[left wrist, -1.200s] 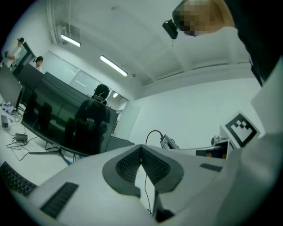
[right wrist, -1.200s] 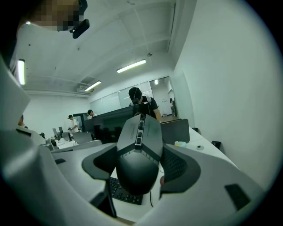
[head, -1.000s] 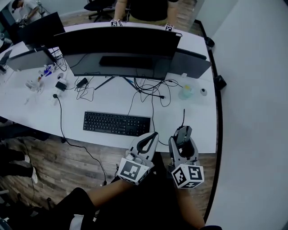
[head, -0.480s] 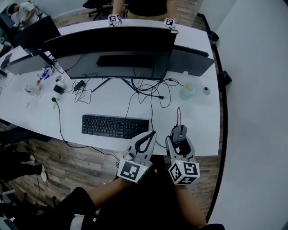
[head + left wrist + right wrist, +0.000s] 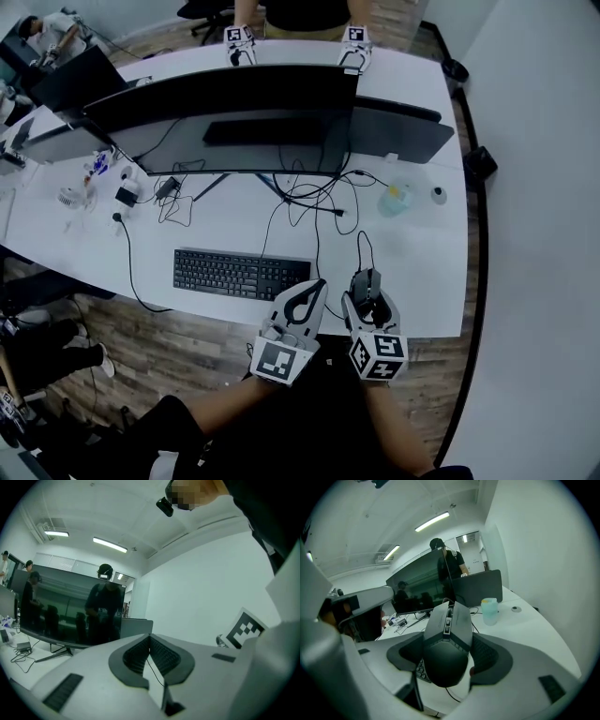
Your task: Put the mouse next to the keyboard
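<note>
A black wired mouse [image 5: 365, 284] sits between the jaws of my right gripper [image 5: 366, 292], which is shut on its sides over the desk's front edge. In the right gripper view the mouse [image 5: 446, 646] fills the middle of the gripper [image 5: 447, 654], its cable trailing away. The black keyboard [image 5: 242, 274] lies flat on the white desk, a short way left of the mouse; a corner of the keyboard [image 5: 421, 671] shows under the mouse. My left gripper [image 5: 305, 298] hangs between keyboard and mouse, shut on nothing; its jaws [image 5: 150, 641] meet at the tips.
A wide dark monitor [image 5: 225, 117] stands behind the keyboard, with tangled cables [image 5: 314, 197] under it. A pale bottle [image 5: 394, 199] and a small round object [image 5: 438, 194] sit at the right on the white desk [image 5: 422, 272]. Another person's grippers [image 5: 240, 42] rest at the far edge.
My right gripper has carried the mouse a little left, closer to the keyboard's right end. The left gripper has stayed beside it, still shut.
</note>
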`<action>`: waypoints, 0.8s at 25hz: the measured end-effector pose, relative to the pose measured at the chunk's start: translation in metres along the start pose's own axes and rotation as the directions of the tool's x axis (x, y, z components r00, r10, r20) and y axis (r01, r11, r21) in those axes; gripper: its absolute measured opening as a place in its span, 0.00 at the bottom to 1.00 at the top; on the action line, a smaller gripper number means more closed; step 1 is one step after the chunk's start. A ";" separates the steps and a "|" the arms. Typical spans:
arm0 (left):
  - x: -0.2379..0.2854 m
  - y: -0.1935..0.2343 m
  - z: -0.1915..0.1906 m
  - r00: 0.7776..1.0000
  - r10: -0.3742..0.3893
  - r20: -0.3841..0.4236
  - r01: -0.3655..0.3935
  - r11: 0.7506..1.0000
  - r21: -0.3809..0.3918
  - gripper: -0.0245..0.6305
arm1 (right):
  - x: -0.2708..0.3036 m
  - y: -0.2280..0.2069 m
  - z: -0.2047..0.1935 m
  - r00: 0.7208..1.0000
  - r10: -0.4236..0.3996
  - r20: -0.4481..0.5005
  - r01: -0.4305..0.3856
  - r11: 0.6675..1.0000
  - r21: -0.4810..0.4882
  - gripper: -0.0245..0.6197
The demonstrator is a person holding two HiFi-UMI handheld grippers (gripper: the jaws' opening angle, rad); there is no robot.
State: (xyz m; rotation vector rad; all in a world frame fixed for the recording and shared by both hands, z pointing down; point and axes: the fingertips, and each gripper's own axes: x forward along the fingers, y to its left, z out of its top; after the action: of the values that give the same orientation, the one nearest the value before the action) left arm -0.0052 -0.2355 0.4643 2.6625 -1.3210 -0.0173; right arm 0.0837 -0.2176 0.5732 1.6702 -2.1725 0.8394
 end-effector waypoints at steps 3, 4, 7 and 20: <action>0.009 -0.002 -0.005 1.000 0.008 -0.023 -0.008 1.000 -0.004 0.04 | 0.010 -0.009 -0.008 1.000 0.003 -0.027 -0.003 1.000 0.002 0.52; 0.012 -0.002 -0.008 0.999 0.011 -0.033 -0.011 1.000 -0.006 0.04 | 0.014 -0.012 -0.011 0.999 0.004 -0.037 -0.004 1.000 -0.003 0.51; 0.018 0.000 -0.016 0.998 0.019 -0.058 -0.019 1.000 -0.013 0.04 | 0.027 -0.019 -0.025 0.997 0.010 -0.072 -0.011 1.000 -0.020 0.51; 0.029 0.014 -0.039 0.986 0.079 -0.148 -0.084 0.996 -0.029 0.04 | 0.074 -0.039 -0.089 0.970 0.033 -0.239 -0.042 0.999 -0.032 0.51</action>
State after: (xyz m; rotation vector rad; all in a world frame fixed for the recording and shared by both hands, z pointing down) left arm 0.0045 -0.2615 0.5066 2.5239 -1.3679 0.1619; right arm 0.0877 -0.2293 0.6943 1.4327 -2.0479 0.9505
